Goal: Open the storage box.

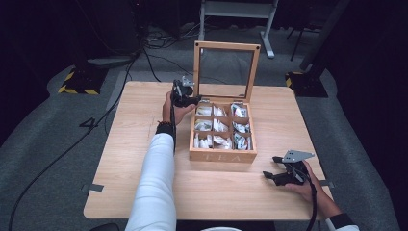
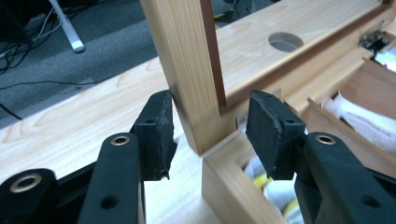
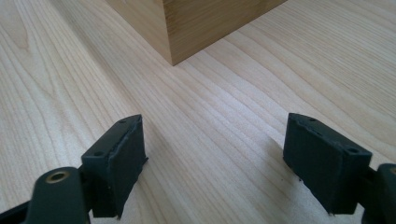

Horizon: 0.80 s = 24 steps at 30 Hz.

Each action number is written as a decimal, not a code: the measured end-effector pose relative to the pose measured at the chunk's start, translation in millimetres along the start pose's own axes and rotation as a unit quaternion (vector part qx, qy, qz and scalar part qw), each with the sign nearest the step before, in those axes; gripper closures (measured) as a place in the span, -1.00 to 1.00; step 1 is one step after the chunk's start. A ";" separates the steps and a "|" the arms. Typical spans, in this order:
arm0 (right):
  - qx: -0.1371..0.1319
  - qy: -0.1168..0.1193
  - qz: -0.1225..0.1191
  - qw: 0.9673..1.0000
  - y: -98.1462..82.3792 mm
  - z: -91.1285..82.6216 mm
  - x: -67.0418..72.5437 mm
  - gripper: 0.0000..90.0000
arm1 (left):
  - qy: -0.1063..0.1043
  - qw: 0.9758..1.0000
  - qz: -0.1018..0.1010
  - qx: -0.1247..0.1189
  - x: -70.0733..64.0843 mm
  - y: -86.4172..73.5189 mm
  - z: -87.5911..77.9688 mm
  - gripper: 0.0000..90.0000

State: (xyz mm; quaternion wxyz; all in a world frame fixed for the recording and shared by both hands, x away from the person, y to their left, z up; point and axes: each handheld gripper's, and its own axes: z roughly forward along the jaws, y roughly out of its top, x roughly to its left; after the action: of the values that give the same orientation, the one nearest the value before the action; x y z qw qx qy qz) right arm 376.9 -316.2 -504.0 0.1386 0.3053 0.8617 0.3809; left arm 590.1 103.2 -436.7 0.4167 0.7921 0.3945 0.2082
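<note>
We see a wooden tea box (image 1: 222, 155) standing near the middle of the light wooden bench (image 1: 125, 159), its glass-paned lid (image 1: 225, 71) swung up and standing upright at the back. The box is split into small compartments, each holding white tea bags (image 1: 219, 126); the word TEA is on its front wall.

The left hand-held gripper (image 1: 185, 96) sits at the box's back left corner, where the lid meets the box. In the left gripper view, its jaws are spread on either side of the lid's upright wooden post (image 2: 187, 60) — the left pad (image 2: 161, 133) is just beside the post, perhaps touching it, while the right pad (image 2: 266, 130) stands apart from it. The corner of the box (image 2: 229, 182) lies directly below, between the jaws, and we catch a round hole (image 2: 286, 41) in the bench farther off. A white sleeve (image 1: 154, 187) runs up from the bottom of the high view to the hand (image 1: 174, 111) holding this gripper.

The right hand-held gripper (image 1: 279, 174) rests low over the bench near the right front, well apart from the box, with the grey plate (image 1: 297, 155) on top. Its jaws are wide open — nothing lies between them but bare wood, and the box corner (image 3: 187, 28) shows ahead in the right gripper view.
</note>
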 end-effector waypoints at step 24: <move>0.005 0.003 0.001 1.000 1.6 -3.5 -1.8 -0.44 | -0.011 0.996 0.088 0.011 -36.2 -43.1 -106.0 -0.16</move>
State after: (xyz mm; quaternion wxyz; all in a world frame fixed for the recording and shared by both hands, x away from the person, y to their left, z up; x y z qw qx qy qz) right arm 377.4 -318.4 -500.5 0.1341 0.3059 0.8635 0.3779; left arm 479.0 141.5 -412.3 0.3927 0.8304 0.3209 0.2309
